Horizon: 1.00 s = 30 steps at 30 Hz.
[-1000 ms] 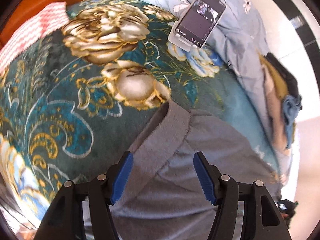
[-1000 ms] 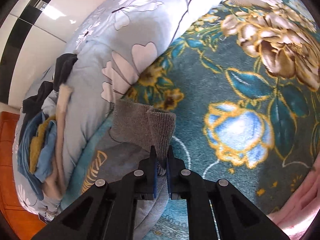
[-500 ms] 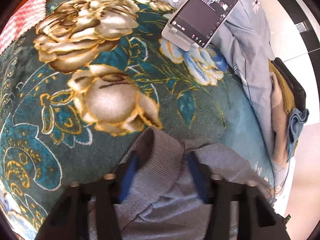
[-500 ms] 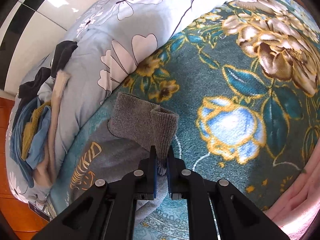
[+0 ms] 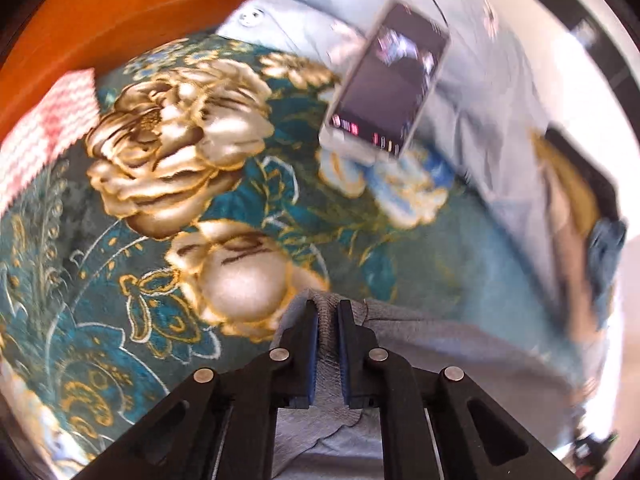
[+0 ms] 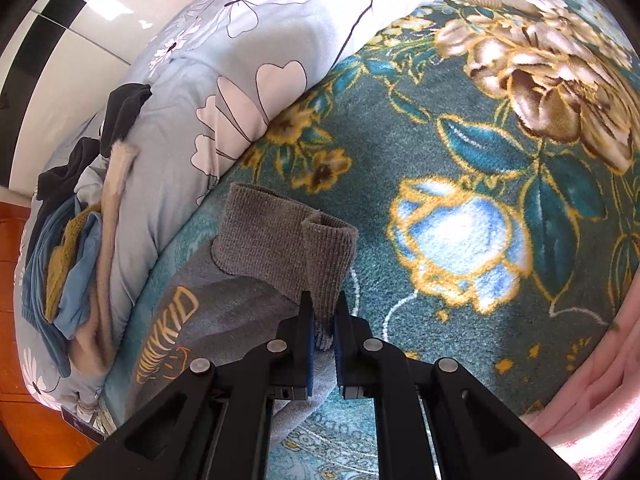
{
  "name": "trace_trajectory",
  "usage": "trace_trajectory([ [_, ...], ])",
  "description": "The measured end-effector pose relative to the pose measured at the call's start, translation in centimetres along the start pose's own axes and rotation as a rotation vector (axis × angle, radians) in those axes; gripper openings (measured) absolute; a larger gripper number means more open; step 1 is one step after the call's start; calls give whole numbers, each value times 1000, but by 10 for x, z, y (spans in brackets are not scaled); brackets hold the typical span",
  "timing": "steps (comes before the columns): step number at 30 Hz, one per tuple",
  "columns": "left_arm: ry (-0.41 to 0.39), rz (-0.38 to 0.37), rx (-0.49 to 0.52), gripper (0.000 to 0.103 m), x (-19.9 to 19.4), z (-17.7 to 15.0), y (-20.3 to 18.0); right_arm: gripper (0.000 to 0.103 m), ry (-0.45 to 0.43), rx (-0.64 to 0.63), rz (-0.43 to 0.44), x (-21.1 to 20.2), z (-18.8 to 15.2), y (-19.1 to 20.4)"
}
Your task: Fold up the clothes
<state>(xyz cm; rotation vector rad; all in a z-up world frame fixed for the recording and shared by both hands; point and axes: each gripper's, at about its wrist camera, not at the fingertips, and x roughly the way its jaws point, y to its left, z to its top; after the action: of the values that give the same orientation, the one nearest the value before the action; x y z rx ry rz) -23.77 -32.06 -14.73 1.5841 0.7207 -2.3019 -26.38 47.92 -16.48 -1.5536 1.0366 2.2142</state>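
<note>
Grey sweatshirt [image 6: 224, 312] lay on the floral blanket [image 6: 460, 184] of the bed; left gripper [image 5: 328, 316] had just been closing and its fingers now pinched a ribbed edge, right gripper [image 6: 323, 312] narrow, clamped on the ribbed cuff [image 6: 316, 256]. Step judged: both corners gripped, next a joint lift and carry-over to make the fold. Left view was blurred; most of the garment was cut off below the frame.

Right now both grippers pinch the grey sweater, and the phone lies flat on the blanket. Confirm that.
Wrong about the phone: the left wrist view shows it propped up on a stand, not flat. The rest holds: the left gripper and right gripper each pinch the grey sweater on the blanket.
</note>
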Motion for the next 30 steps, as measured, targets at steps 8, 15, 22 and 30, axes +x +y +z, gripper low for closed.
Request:
trace_trajectory([
  [8,82,-128,-111,51,-20,-12,22,10,1,-7,19,-9,-2,5],
  [15,18,-145,-190,56,-87,-72,67,56,-122,-97,47,-61,-27,16],
  [22,47,-272,-397,56,-86,-164,105,57,-23,-398,170,-88,-139,44],
  [30,33,-346,-509,56,-76,-186,106,57,198,-381,253,-69,-252,35],
])
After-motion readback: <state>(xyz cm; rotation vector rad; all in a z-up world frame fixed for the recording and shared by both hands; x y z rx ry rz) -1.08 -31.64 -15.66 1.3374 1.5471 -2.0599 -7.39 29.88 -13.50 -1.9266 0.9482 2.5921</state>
